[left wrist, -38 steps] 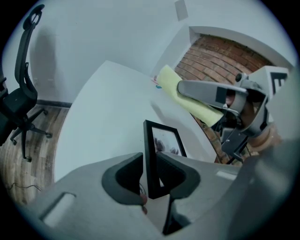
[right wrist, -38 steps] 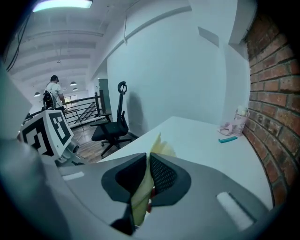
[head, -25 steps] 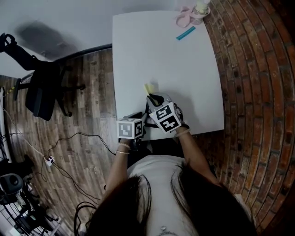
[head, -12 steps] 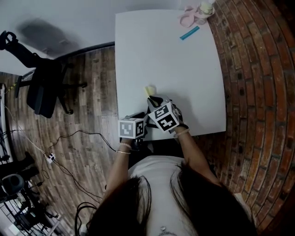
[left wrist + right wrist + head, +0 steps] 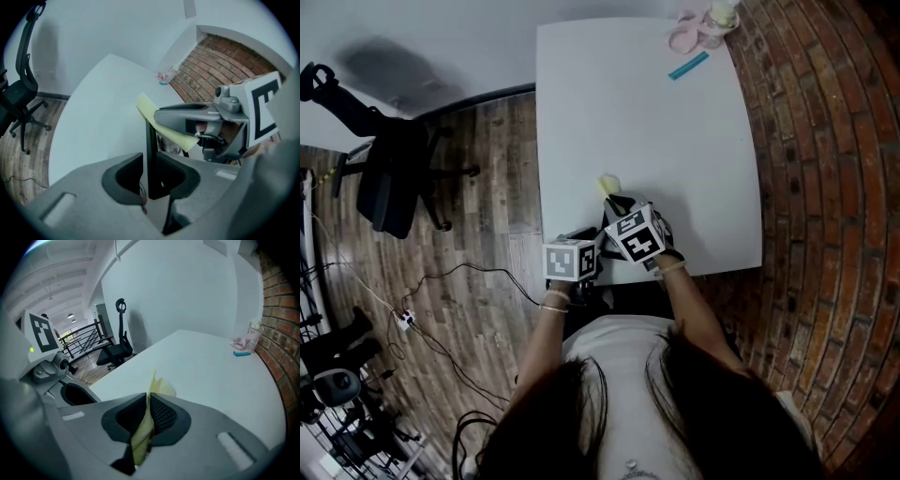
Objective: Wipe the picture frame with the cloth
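Observation:
My left gripper [image 5: 150, 180] is shut on the thin black edge of the picture frame [image 5: 151, 140], which stands upright between its jaws and shows edge-on. Pinched in my right gripper [image 5: 147, 420] is the yellow cloth [image 5: 144, 432], its free end sticking out past the jaws. In the left gripper view the cloth [image 5: 165, 127] hangs against the frame's top, under the right gripper [image 5: 187, 115]. From the head view both grippers sit close together at the white table's [image 5: 675, 141] near edge, the cloth [image 5: 608, 185] poking out ahead of the right gripper [image 5: 616, 202]; the frame itself is hidden there.
A teal object [image 5: 688, 66], a pink item [image 5: 682, 37] and a small container [image 5: 719, 13] lie at the table's far right corner. A black office chair [image 5: 389, 178] stands on the wood floor to the left, with cables [image 5: 441, 309] nearby. Brick surface runs along the right.
Both grippers keep their places and their holds at the table's near edge; only the head view has shifted slightly.

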`<state>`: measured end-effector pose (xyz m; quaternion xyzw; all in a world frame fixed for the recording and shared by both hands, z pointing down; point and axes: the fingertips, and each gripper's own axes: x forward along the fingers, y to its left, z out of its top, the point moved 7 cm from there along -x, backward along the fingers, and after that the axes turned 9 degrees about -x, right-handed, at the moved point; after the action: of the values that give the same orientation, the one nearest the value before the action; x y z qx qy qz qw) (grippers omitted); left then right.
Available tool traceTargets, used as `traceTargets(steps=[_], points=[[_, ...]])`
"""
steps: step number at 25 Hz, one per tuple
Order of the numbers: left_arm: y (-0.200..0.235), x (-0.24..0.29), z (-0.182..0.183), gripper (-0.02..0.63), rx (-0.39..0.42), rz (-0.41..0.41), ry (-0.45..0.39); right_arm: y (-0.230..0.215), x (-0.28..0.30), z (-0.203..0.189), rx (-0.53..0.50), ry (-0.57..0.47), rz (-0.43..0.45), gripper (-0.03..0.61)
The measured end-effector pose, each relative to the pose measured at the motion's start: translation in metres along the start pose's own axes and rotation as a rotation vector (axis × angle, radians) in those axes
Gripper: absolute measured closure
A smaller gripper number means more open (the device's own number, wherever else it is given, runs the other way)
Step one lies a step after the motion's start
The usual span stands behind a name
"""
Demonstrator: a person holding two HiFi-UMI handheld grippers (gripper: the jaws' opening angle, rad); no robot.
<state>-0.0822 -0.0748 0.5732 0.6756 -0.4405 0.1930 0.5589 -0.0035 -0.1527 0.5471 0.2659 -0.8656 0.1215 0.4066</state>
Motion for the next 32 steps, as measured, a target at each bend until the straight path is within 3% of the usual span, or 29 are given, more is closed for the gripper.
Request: traceTargets(steps=[32], points=[[0.002, 0.0, 0.0, 0.52, 0.006, -0.005, 0.01, -0.021, -0.015, -0.026, 0.119, 0.039, -0.108, 0.546]])
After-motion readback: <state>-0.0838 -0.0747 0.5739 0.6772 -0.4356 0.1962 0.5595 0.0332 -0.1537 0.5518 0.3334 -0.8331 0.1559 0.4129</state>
